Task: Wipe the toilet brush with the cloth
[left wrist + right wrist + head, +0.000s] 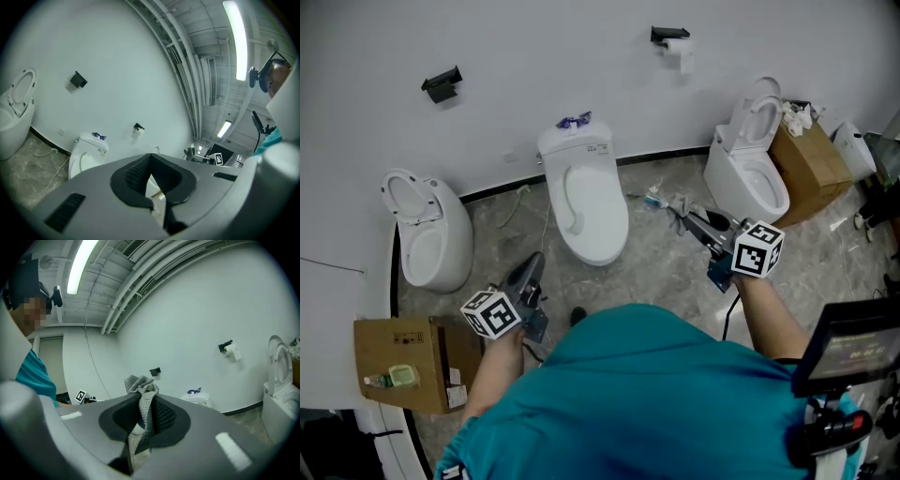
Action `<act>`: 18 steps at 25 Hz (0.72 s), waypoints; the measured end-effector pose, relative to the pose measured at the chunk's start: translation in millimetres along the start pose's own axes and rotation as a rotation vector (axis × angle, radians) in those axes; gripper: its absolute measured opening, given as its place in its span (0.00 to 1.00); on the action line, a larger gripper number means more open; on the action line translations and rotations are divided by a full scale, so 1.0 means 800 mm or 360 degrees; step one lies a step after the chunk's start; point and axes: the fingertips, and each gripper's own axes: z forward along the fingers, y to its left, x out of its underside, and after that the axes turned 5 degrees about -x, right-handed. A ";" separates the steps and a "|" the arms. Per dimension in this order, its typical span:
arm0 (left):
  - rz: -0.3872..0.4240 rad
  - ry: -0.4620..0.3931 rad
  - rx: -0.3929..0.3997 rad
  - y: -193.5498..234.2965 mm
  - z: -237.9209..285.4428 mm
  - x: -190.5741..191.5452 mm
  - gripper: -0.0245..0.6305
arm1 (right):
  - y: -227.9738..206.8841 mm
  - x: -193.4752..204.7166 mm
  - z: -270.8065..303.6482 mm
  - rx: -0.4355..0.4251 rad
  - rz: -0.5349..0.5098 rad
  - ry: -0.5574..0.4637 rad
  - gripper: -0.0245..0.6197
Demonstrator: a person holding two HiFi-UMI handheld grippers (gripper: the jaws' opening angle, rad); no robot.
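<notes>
The toilet brush [652,199], a small blue and white thing, lies on the marble floor between the middle and right toilets. My right gripper [686,217] points at it from just to its right and is shut on a grey knitted cloth [677,212]. In the right gripper view the cloth [140,383] bunches up above the closed jaws [143,401]. My left gripper [534,262] hovers low in front of the middle toilet, shut with nothing in it. In its own view the left gripper [150,164] has its pads together.
Three white toilets stand along the wall: left [427,230], middle [586,192] with a purple thing on its tank, right [750,169]. Cardboard boxes sit at the near left [394,361] and far right [811,164]. A paper holder [670,37] hangs on the wall.
</notes>
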 end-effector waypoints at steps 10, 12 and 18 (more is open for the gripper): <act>0.0079 0.0121 0.0074 0.141 0.085 -0.130 0.04 | -0.052 -0.069 0.179 0.0055 -0.0012 -0.0027 0.11; 0.0050 0.0128 0.0064 0.160 0.104 -0.133 0.04 | -0.072 -0.071 0.196 0.0064 0.0010 -0.0003 0.11; 0.0016 0.0215 -0.0104 0.214 0.179 -0.112 0.05 | -0.156 -0.081 0.235 0.0017 0.0078 0.0052 0.11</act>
